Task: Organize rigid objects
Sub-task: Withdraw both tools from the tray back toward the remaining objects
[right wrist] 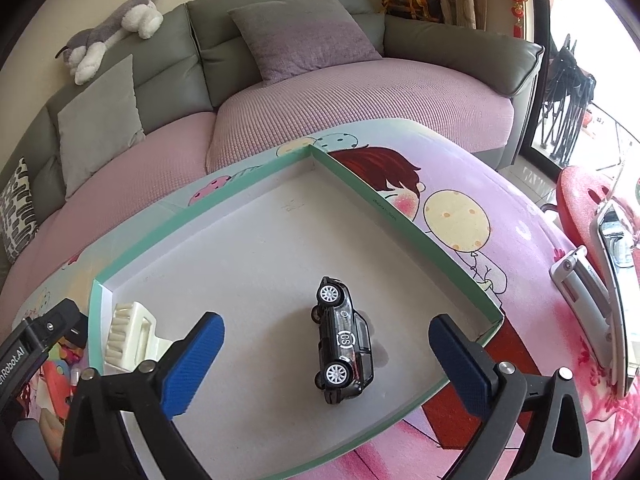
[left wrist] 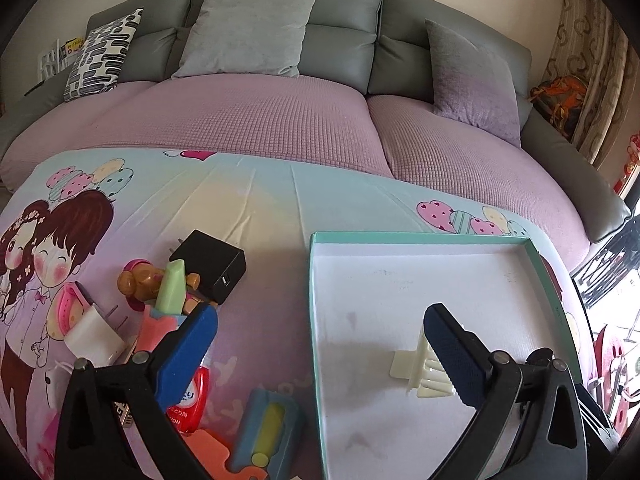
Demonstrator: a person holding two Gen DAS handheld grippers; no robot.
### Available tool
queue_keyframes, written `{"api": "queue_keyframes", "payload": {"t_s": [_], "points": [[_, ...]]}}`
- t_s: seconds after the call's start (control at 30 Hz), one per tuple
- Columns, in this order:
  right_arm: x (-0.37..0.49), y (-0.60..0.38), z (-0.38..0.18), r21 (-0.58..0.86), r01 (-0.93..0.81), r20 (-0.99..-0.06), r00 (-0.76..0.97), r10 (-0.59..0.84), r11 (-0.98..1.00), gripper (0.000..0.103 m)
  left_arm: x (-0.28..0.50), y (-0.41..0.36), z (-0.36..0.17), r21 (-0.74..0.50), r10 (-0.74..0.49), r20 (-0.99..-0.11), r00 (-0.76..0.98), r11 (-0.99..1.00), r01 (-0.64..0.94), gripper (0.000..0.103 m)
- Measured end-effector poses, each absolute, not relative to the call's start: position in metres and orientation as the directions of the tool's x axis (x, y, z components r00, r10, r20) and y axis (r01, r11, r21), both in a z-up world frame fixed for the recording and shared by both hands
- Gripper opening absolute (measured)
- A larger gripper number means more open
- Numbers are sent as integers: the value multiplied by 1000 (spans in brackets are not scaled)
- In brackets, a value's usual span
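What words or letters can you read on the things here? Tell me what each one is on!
"CS" in a white circle: on the side of the black toy car.
"hRobot.AI", cut off at the edge: on the left gripper's black body.
Japanese print on the red bottle: too blurred to read.
Small print on the tray wall: too small to read.

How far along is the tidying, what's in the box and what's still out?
Two items lie in the teal box: a black toy car and a cream plastic clip. Both the left hand-held gripper and right hand-held gripper are open, holding nothing. Left outside: black charger, white charger, bear figure, others.
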State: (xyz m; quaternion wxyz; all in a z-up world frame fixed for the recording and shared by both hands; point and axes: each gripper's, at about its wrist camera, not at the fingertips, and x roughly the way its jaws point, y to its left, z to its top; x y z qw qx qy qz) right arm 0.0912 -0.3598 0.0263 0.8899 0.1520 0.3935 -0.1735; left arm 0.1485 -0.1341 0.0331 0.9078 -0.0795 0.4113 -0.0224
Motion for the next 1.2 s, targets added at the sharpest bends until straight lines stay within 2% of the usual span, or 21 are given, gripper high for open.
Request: {"api": "queue_keyframes", "payload": {"t_s": [0.17,0.3,0.5,0.7,0.87,1.2], "points": [[92,-354,26,198,392,-739,662,-126,899,103,136,-123,36,-121,-44,-731,681,991,-65,103],[93,-343,31,156,365,-711,687,-152,918,103,125,-111,38,-132,-30,-716,697,987,-93,103],[95,-332,33,233,311,-711,701,-58,921,103,112,-89,38,-143,-13,-719,695,981,-130,103],[98,-307,41,96,264,-687,715,-128,960,103,99,-57,43,-159,23,-717,697,968,-195,103],[96,-289,53,159,184,-642,766,-40,970,103,86,-30,50,-152,68,-712,699,957,-248,103],[91,-210,74,90,-48,-570,817,91,995,103,63,20,55,-151,129,-707,695,933,-327,103]]}}
